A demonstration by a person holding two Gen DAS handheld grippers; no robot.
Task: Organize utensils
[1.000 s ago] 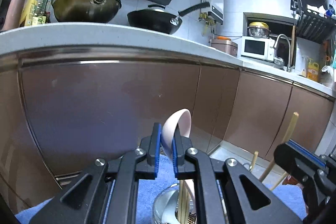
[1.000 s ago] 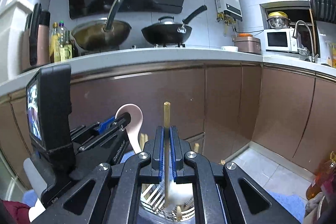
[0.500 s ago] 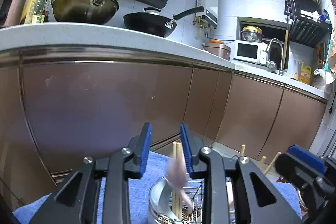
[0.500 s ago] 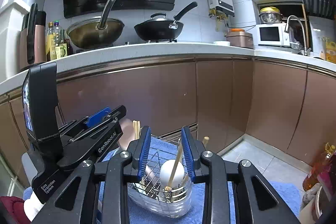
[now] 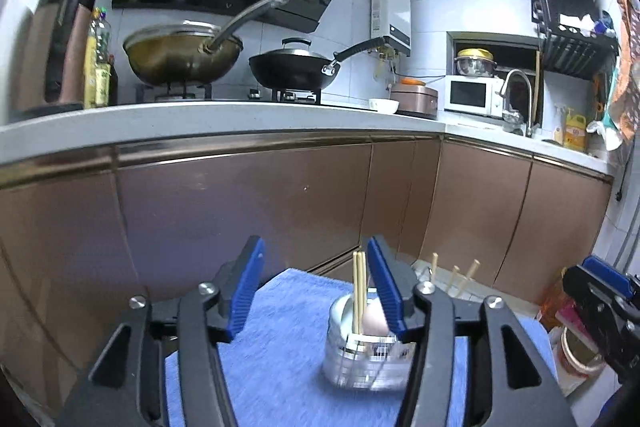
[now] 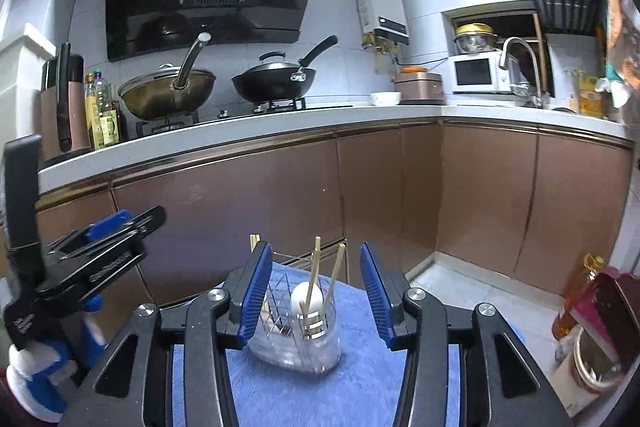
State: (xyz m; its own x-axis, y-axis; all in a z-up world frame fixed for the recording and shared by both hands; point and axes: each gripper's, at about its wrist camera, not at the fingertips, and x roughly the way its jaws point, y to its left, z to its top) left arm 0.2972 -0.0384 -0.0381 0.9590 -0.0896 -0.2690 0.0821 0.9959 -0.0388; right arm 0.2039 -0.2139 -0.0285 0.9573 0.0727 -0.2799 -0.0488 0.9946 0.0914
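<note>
Both of your tools stand with their blue-padded jaws wide apart and nothing between them: the left tool [image 5: 314, 283] and the right tool [image 6: 316, 291] each frame the clear plastic utensil holder with the wire-rack insert [image 6: 298, 339] from above and behind.

That holder sits on the blue fleecy cloth [image 6: 280, 387] covering the bench. The holder is your landmark. Inside it, the pale rounded bowl of a spoon [image 6: 307, 297] stands up near the middle, and the light wooden chopsticks [image 6: 336, 273] lean out of it with their long axes close to upright, tips fanned a little toward the brown cabinet doors [image 6: 240, 211] beyond the holder.

In the right wrist view the holder lies dead ahead between the jaws. In the left wrist view it lies ahead too but off toward the right jaw, partly hidden behind that finger. So your right tool looks the better lined up and likely the nearer to it.

No loose utensil shows on the cloth around the holder. If more remain, they are out of view, so turn to look before reaching.
</note>
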